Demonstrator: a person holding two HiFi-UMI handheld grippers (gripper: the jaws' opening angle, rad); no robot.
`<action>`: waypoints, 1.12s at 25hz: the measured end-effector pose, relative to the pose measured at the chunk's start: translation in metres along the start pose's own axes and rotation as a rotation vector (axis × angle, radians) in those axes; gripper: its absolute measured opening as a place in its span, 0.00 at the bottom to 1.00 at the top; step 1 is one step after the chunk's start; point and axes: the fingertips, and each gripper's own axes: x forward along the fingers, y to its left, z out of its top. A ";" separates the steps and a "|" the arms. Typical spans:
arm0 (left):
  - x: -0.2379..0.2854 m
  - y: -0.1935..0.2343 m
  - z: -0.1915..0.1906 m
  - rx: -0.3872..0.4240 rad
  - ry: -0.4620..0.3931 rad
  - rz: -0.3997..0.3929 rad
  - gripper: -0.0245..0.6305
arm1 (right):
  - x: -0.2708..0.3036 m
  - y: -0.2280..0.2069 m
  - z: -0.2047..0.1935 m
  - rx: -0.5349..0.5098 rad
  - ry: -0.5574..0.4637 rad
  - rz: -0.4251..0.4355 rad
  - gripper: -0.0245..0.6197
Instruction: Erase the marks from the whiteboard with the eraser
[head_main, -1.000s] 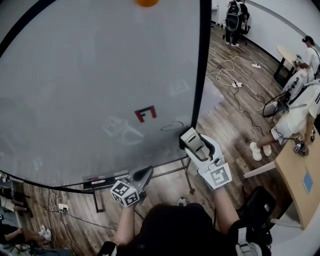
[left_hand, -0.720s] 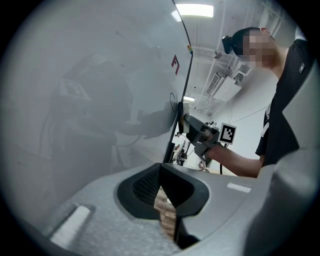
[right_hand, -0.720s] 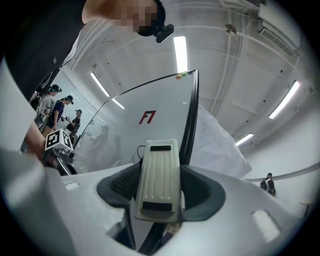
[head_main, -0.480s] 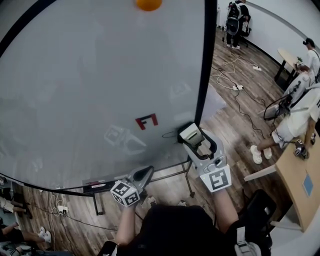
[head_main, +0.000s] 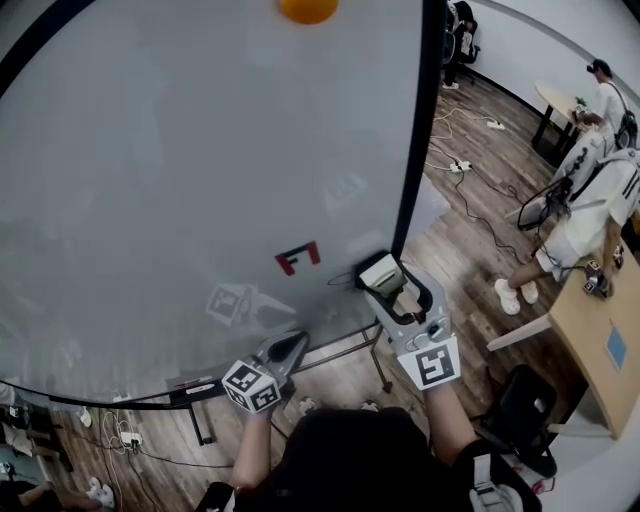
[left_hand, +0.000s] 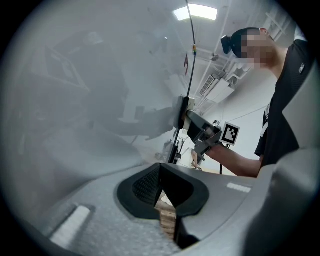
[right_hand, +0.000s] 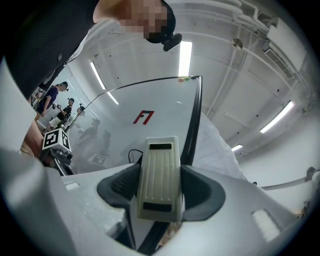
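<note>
Wood-plank floor (head_main: 470, 240) runs beneath a large whiteboard (head_main: 200, 170) edged by a black frame (head_main: 415, 150). My right gripper (head_main: 392, 283) is clamped on a pale ribbed eraser (head_main: 380, 272), 1 jaw against each long side. It holds the eraser at the board's lower right, just beside the frame; I cannot tell whether it touches the surface. 2 marks show: a red mark (head_main: 298, 257) and a thin black loop (head_main: 343, 279) just left of the eraser. My left gripper (head_main: 287, 348) hangs near the board's bottom edge, jaws pressed together on nothing. An orange disc (head_main: 308, 9) sits at the board's top.
</note>
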 end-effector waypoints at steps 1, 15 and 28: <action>0.001 0.000 0.000 0.001 0.003 -0.010 0.05 | 0.001 0.001 0.001 0.000 -0.002 -0.003 0.43; -0.004 0.001 -0.013 -0.005 0.038 -0.074 0.05 | 0.016 0.035 0.010 0.022 -0.024 0.011 0.43; -0.009 0.003 -0.014 -0.008 0.049 -0.087 0.05 | 0.029 0.088 0.009 0.009 0.004 0.125 0.43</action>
